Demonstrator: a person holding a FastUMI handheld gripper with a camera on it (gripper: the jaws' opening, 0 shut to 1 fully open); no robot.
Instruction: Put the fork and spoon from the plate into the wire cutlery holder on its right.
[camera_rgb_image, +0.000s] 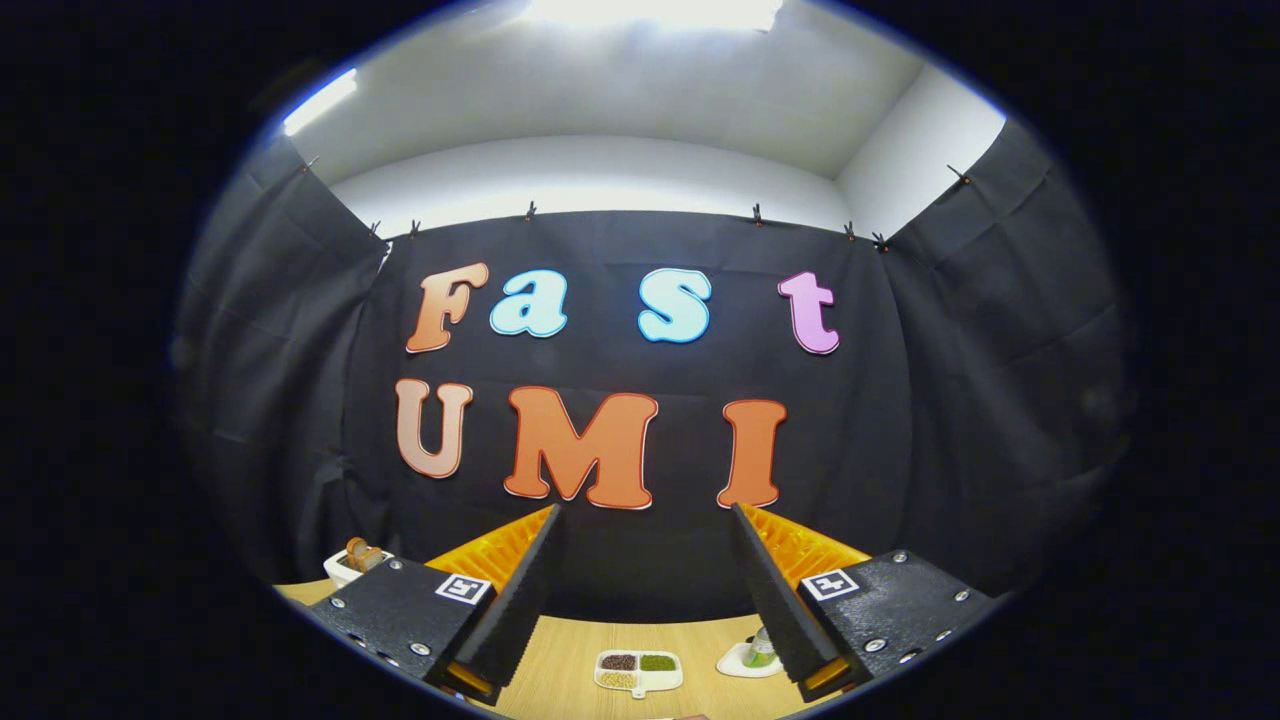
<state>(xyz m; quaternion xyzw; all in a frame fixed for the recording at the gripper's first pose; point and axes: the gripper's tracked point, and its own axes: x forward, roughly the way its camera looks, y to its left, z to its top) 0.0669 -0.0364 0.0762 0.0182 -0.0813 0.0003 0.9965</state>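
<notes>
Looking along the claw (645, 515) in the gripper view, its two fingers stand wide apart with nothing between them; the black pads face each other across an empty gap, and the aim is level at the booth's dark cloth wall rather than down at the work.

Findings on the bench (560, 660): a small white divided dish (638, 671) with dark, green and pale fillings lies between and just beyond the fingers. A small white saucer (742, 660) with a green item on it sits beside the inner edge of the right-hand finger. A white container (352, 566) holding brownish pieces stands past the left-hand finger, near the wall.

Task items: the plate with the fork and spoon, and the wire cutlery holder, cannot be located from this aim; I judge they lie lower, beneath the line of sight.

Risks, as judgement:
- Descending without first tilting down may bring the fingers onto the divided dish or saucer and scatter their contents.
- The saucer, being close to the right-hand finger, is the likeliest thing to be clipped in a sideways sweep.
- Thin, flat cutlery may slip from a hasty pinch.
</notes>
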